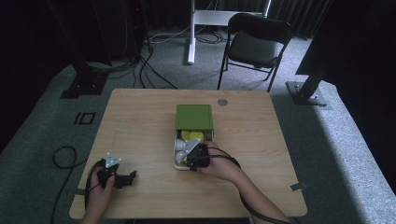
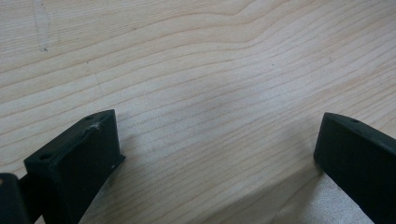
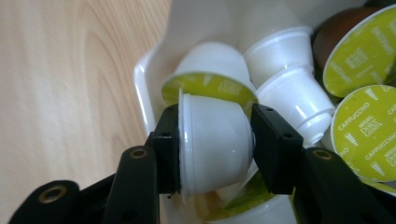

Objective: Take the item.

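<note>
Scene: a person at a wooden table (image 1: 140, 116) works 2 hand-held grippers over an open box of coffee capsules.
Box: a white tray (image 1: 178, 163) sits near the table's middle, its green lid (image 1: 194, 116) slid toward the far side; the tray's white wall (image 3: 154, 79) shows in the right gripper view.
Right gripper: the right gripper (image 3: 215, 140) is down in the tray's near end, its 2 jaws clamped on a white capsule (image 3: 215, 149), 1 jaw at the flanged rim and 1 at the narrow base.
Capsule position: the capsule lies on its side among the other capsules (image 3: 289, 98), touching them, several showing green foil tops (image 3: 366, 130).
Left gripper: the left gripper (image 1: 114, 173) rests at the table's near left corner, jaws spread wide over bare wood, holding nothing.
Handling: the capsule looks light, thin-walled and smooth, so likely slippery; hard squeezing could dent it or burst the foil. The end-to-end hold seems sound, as the rim gives the jaw a ledge.
Risk: neighbours may shift or lift with it.
</note>
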Demonstrator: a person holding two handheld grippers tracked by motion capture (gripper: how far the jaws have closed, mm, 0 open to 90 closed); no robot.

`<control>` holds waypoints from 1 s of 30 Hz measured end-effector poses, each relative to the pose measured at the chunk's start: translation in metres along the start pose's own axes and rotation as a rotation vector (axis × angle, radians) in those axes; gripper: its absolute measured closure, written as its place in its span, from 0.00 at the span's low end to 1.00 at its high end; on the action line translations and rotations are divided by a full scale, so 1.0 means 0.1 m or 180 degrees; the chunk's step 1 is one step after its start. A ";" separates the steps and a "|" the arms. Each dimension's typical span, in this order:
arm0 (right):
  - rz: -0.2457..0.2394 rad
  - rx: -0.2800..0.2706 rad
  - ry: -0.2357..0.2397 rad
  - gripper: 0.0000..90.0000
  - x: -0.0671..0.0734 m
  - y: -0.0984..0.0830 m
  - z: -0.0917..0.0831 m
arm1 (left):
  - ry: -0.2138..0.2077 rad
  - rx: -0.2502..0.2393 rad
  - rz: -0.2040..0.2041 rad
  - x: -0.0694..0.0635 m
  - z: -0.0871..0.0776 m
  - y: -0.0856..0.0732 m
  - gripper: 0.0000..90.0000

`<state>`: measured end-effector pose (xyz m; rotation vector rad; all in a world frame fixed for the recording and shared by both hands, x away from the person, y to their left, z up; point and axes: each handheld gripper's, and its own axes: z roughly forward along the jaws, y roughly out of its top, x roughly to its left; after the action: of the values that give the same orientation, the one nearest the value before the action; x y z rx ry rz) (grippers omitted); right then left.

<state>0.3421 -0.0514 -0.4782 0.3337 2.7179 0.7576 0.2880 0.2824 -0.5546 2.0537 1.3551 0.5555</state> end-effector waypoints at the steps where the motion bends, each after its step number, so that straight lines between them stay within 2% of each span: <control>1: 0.0057 -0.0035 0.0038 0.63 -0.01 0.00 -0.02 | 0.0000 0.0000 0.0000 0.00 0.00 0.00 0.01; 7: 0.0116 -0.0146 0.0095 0.63 -0.02 0.01 -0.15 | 0.0003 0.0001 0.0006 0.00 0.00 0.00 0.01; 13: 0.0350 -0.0370 0.0102 0.63 -0.09 -0.02 -0.26 | 0.0004 0.0001 0.0006 0.00 0.00 0.00 0.02; 18: 0.0596 -0.0661 0.0061 0.63 -0.15 -0.06 -0.33 | 0.0002 0.0002 0.0004 0.00 0.00 0.00 0.01; 24: 0.0974 -0.1136 -0.0060 0.63 -0.22 -0.13 -0.40 | 0.0005 0.0000 0.0007 0.00 0.00 0.00 0.02; 25: 0.0974 -0.1136 -0.0060 0.63 -0.22 -0.13 -0.40 | 0.0005 0.0000 0.0007 0.00 0.00 0.00 0.01; 26: 0.1028 -0.1227 -0.0109 0.63 -0.23 -0.14 -0.42 | 0.0003 0.0001 0.0006 0.00 0.00 0.00 0.01; 28: 0.1057 -0.1297 -0.0147 0.63 -0.25 -0.14 -0.44 | 0.0004 0.0000 0.0006 0.00 0.00 0.00 0.01; 29: 0.1165 -0.1520 -0.0265 0.63 -0.30 -0.17 -0.50 | 0.0004 0.0001 0.0006 0.00 0.00 0.00 0.02; 30: 0.1165 -0.1520 -0.0265 0.63 -0.30 -0.17 -0.50 | 0.0004 0.0000 0.0007 0.00 0.00 0.00 0.02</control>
<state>0.3501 -0.0976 -0.4401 0.7335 2.3224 1.4167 0.2881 0.2825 -0.5546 2.0554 1.3540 0.5579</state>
